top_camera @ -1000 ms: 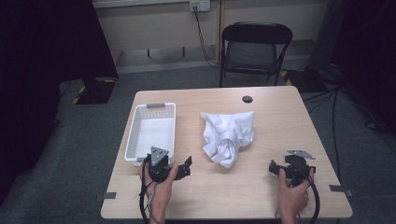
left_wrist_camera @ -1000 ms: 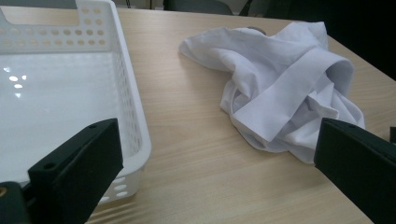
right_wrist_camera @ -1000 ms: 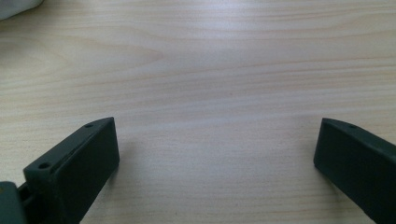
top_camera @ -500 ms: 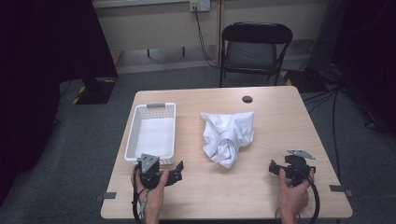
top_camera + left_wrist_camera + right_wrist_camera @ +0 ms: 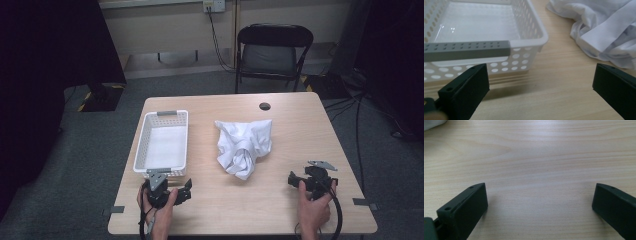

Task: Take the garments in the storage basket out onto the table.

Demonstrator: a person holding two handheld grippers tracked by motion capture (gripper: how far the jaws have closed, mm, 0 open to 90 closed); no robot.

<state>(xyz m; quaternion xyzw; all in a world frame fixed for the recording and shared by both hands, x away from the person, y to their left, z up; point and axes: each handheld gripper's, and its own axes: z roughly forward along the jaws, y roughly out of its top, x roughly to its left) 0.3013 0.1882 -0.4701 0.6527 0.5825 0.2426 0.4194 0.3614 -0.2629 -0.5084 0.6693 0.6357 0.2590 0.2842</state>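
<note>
Since both tools have their jaws wide apart and hold nothing, move the left gripper (image 5: 186, 189) slowly to the white cloth (image 5: 244, 145) mid-table, beside the basket (image 5: 176, 114); pinch a thick fold; right gripper (image 5: 292, 179) helps.

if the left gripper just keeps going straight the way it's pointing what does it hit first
Probably the white basket: its near right corner lies just ahead of the open left gripper, left of centre. The white cloth sits farther right. Depth is hard to judge.

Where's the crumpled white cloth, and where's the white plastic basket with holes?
crumpled white cloth (image 5: 244, 146), high view, middle of the bunched folds.
white plastic basket with holes (image 5: 530, 32), left gripper view, on its perforated side wall.
</note>
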